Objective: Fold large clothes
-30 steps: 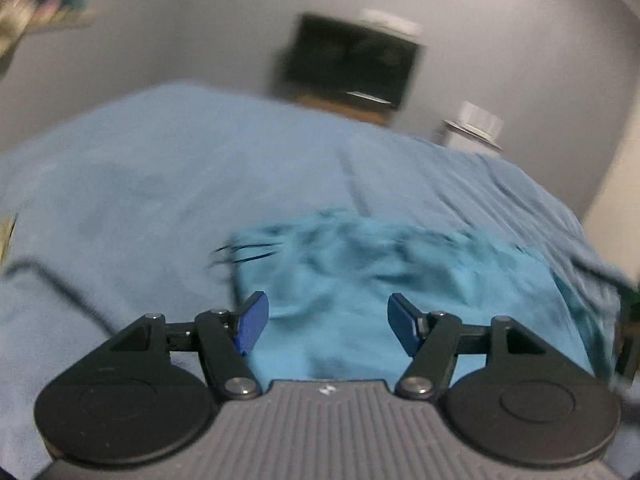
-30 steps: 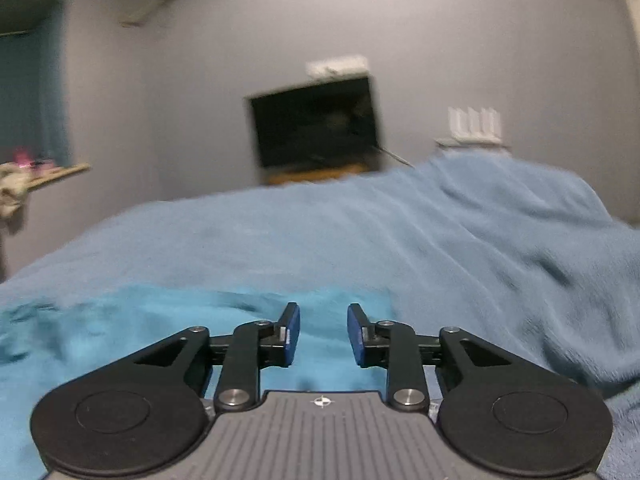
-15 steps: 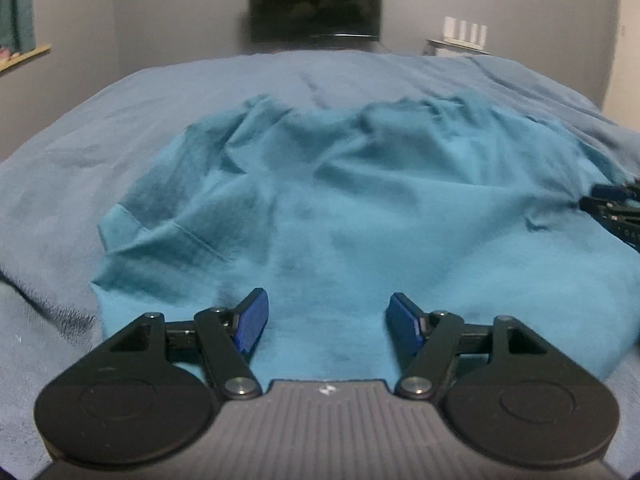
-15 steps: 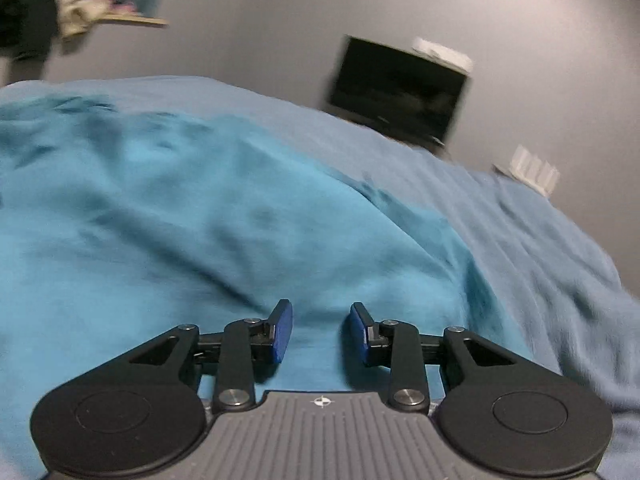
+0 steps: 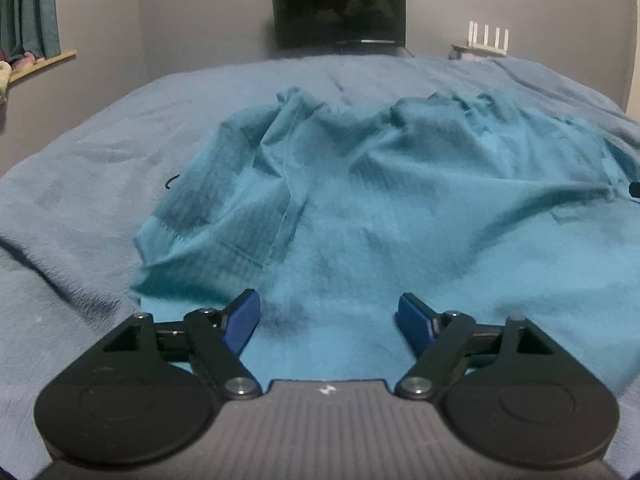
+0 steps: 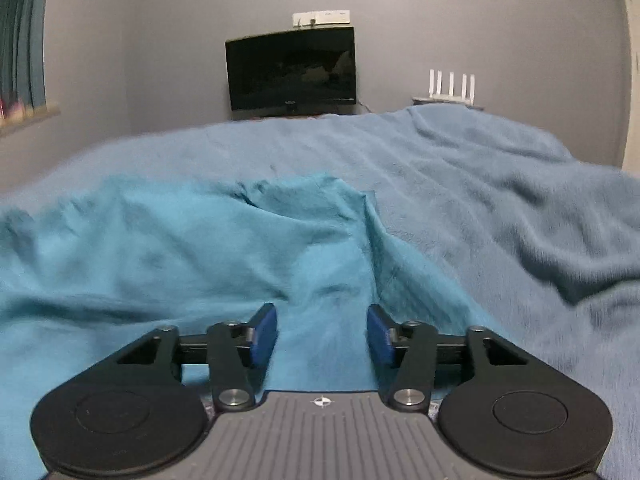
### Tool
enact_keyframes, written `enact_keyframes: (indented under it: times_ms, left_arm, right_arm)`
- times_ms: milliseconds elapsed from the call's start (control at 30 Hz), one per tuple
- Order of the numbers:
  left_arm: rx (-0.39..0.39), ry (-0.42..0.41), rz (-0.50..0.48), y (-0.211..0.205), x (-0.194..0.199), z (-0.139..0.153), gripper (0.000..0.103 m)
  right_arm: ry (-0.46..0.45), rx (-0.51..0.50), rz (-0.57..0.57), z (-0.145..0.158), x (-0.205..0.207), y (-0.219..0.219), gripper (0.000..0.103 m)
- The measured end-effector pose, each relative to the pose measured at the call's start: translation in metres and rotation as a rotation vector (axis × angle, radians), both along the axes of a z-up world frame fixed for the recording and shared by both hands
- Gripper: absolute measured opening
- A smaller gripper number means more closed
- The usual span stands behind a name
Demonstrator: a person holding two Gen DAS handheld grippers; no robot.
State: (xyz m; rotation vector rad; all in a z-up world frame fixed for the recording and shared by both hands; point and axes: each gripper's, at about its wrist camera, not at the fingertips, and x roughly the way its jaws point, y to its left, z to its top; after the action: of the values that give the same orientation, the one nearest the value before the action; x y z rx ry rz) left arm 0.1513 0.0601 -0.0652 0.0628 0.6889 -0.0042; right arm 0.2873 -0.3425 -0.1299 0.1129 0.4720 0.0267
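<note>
A large teal garment (image 5: 400, 208) lies rumpled on a blue-grey blanket (image 5: 88, 168) that covers a bed. One sleeve (image 5: 216, 224) lies at its left side. My left gripper (image 5: 330, 318) is open and empty, low over the garment's near edge. In the right wrist view the garment (image 6: 180, 248) fills the left and middle, and its right edge runs down toward my right gripper (image 6: 322, 332). That gripper is open and empty, just over the cloth near that edge.
A dark TV screen (image 5: 340, 10) stands beyond the far end of the bed. A white router (image 5: 486, 38) sits to its right. A curtained window ledge (image 5: 36, 64) is on the left wall. The blanket (image 6: 500, 208) lies wrinkled on the right.
Both grippers have swung to face the far wall and settled low at the garment's near edge. The right gripper's jaws have opened wider. The garment now lies spread wider.
</note>
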Motion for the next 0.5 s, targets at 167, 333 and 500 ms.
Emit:
enact_keyframes:
  times_ms: [167, 333, 500]
  left_arm:
    - [0.063, -0.015, 0.033, -0.012, -0.026, 0.005, 0.084]
    - [-0.26, -0.078, 0.065, 0.027, -0.059, 0.027, 0.084]
    - [-0.485, 0.005, 0.134, 0.054, -0.091, 0.028, 0.084]
  right_arm:
    - [0.009, -0.033, 0.064, 0.004, -0.051, 0.01, 0.066]
    - [0.04, 0.162, 0.049, 0.012, -0.084, -0.001, 0.07]
    - [0.131, 0.382, 0.049, 0.005, -0.124, -0.013, 0.079]
